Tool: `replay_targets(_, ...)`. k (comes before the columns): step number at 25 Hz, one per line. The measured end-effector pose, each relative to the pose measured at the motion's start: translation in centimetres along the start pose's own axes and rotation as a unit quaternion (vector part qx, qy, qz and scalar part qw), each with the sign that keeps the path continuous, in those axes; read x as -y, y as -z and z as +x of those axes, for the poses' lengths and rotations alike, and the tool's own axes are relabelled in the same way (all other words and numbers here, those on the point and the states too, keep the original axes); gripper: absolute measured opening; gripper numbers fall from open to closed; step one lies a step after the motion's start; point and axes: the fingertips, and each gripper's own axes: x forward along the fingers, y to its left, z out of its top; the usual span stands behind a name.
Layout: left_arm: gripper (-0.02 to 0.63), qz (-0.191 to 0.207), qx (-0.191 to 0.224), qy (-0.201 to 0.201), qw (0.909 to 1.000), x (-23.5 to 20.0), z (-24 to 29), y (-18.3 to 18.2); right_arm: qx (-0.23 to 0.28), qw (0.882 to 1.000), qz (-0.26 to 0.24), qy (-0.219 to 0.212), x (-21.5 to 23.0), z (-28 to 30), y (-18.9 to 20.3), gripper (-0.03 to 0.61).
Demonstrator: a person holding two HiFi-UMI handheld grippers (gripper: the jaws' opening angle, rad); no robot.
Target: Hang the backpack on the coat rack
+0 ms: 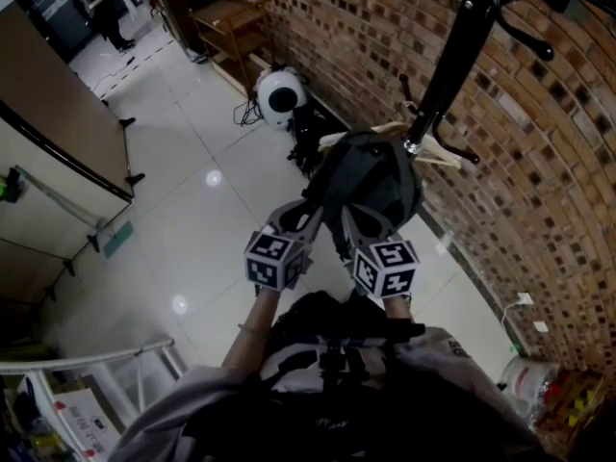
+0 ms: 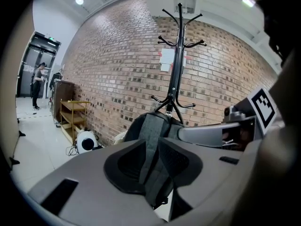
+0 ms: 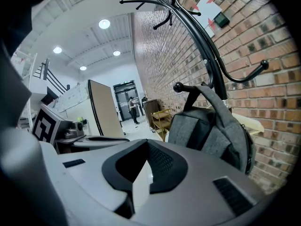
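Your left hand-held gripper [image 2: 151,149] pinches the grey cloth backpack [image 2: 150,124]; the right hand-held gripper [image 3: 146,159] is shut, empty. Hook it on the black metal coat rack [image 2: 176,60] before letting go.

The coat rack [image 1: 460,56] stands close to the brick wall [image 1: 549,181], leaving little room behind it, and its hooks [image 1: 527,38] jut out around it. The backpack [image 1: 371,176] blocks the rack's room-facing side low down. Out from the rack the tiled floor [image 1: 192,219] lies open, save a white round device [image 1: 280,94] by the wall.
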Motion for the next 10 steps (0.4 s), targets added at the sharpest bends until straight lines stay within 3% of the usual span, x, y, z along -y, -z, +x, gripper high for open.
replay_targets(10,0.089,0.0,-0.011,-0.005,0.9999,-0.26,0.84,0.54,-0.003,1.0,0.001,0.001,0.73,0.2,0.14,0.009)
